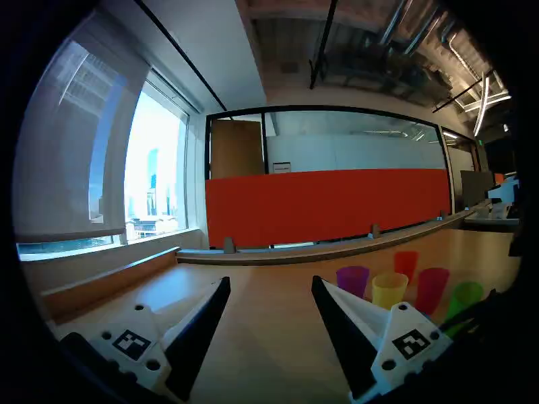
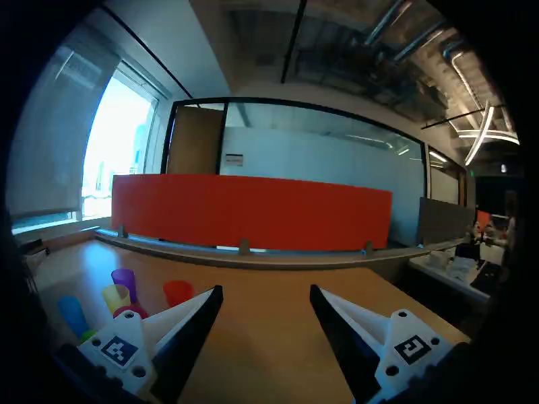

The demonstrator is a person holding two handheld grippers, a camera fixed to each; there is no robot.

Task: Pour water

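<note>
At the left of the left gripper view, a bright window [image 1: 155, 182] is washed out, and a wooden door [image 1: 236, 149] stands behind the orange partition [image 1: 327, 205]. The left gripper [image 1: 269, 316] hangs over the wooden table [image 1: 269, 363], jaws spread wide with nothing between them. To its right five cups stand close together: purple cup [image 1: 352, 279], yellow cup [image 1: 389, 288], red cup [image 1: 405, 264] behind them, pink cup [image 1: 432, 288] and green cup [image 1: 465, 298]. A dark shape at the edge partly cuts off the green one. The gripper's right finger covers the feet of the purple and yellow ones. Whether any cup holds water cannot be told.

In the right gripper view a blue cup [image 2: 73, 314] stands farthest left. The cluster beside it is partly hidden behind a finger of the right gripper [image 2: 266, 323], which is likewise spread wide and empty. A cluttered desk [image 2: 465, 262] lies far right, under exposed ceiling pipes [image 2: 404, 40].
</note>
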